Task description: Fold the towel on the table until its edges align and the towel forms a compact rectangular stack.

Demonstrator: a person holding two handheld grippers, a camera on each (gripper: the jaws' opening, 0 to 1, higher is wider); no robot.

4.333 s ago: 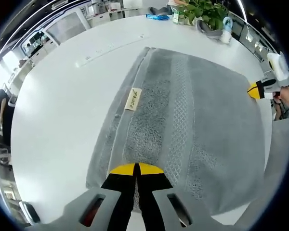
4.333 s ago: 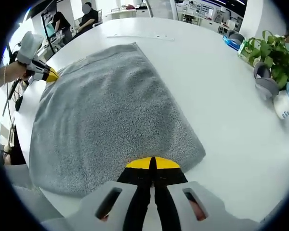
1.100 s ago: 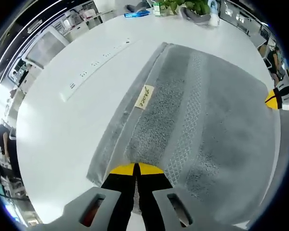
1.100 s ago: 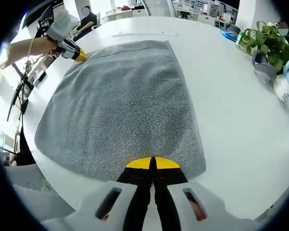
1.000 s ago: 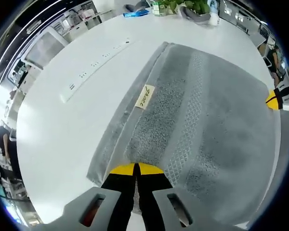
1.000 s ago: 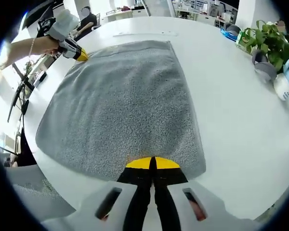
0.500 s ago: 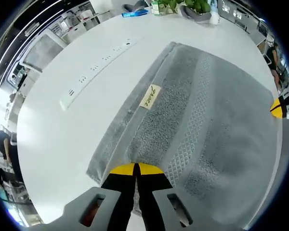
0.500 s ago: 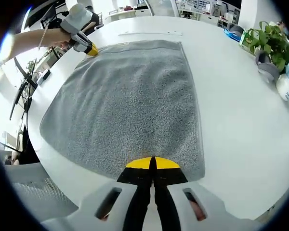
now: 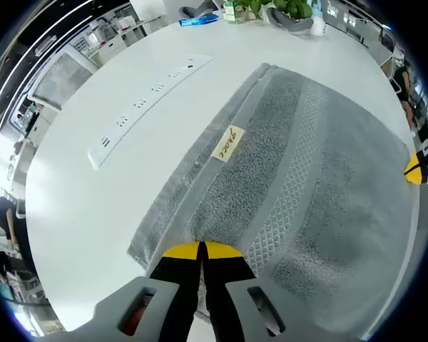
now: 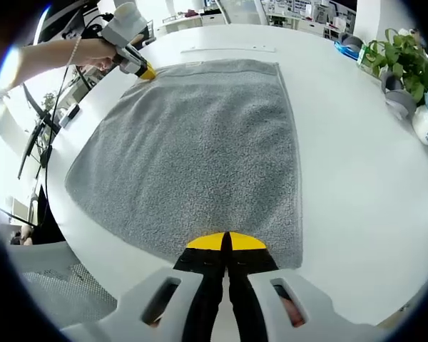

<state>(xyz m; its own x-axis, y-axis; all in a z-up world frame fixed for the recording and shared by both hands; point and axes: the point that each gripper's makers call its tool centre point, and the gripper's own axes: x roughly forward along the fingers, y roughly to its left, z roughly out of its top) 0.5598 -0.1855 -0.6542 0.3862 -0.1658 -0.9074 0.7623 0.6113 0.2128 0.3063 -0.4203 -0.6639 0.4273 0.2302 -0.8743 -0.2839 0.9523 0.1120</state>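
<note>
Left gripper, right gripper both clamped on towel corners at frame bottom; advise lifting evenly, matching edges.

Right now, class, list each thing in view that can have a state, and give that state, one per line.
towel: spread flat on the table, one layer, not folded
left gripper: shut on the towel's edge
right gripper: shut on the towel's edge
tag: lying flat on the towel

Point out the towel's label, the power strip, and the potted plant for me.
towel label (image 9: 227, 143), left gripper view, middle of the cream tag.
power strip (image 9: 148, 97), left gripper view, middle of its white body.
potted plant (image 10: 404, 63), right gripper view, on its green leaves.
</note>
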